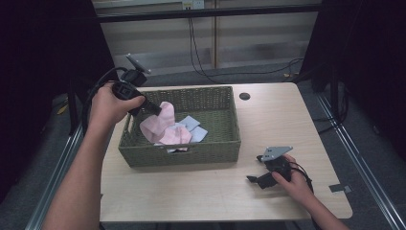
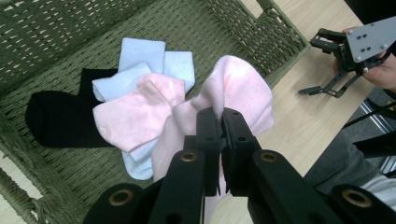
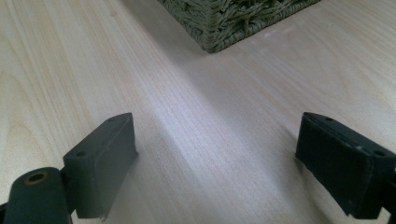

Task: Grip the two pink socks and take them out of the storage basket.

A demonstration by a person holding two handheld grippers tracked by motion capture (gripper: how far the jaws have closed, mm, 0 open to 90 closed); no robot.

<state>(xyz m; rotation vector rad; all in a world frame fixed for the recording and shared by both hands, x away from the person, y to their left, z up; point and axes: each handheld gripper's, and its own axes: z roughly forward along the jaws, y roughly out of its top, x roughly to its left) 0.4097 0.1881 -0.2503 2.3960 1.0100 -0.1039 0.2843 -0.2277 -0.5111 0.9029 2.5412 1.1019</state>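
Bench (image 1: 268, 120) carries the green wicker basket (image 1: 225, 146) at centre-left of the high view, with a pile of pink, pale-blue and black socks (image 2: 116, 100) inside. Left tongs (image 1: 152, 108), at the basket's upper left, are pressed together, pinching a pink sock (image 2: 238, 88) lifted above the pile. Right tongs (image 1: 253, 179) rest spread, nothing between them, on the bench at lower right, well apart from the basket.

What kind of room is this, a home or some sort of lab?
Probably a lab or recording room, not a home: a bare wooden table ringed by dark curtains, loose cables on the floor, and a person working a basket of socks with hand-held tools.
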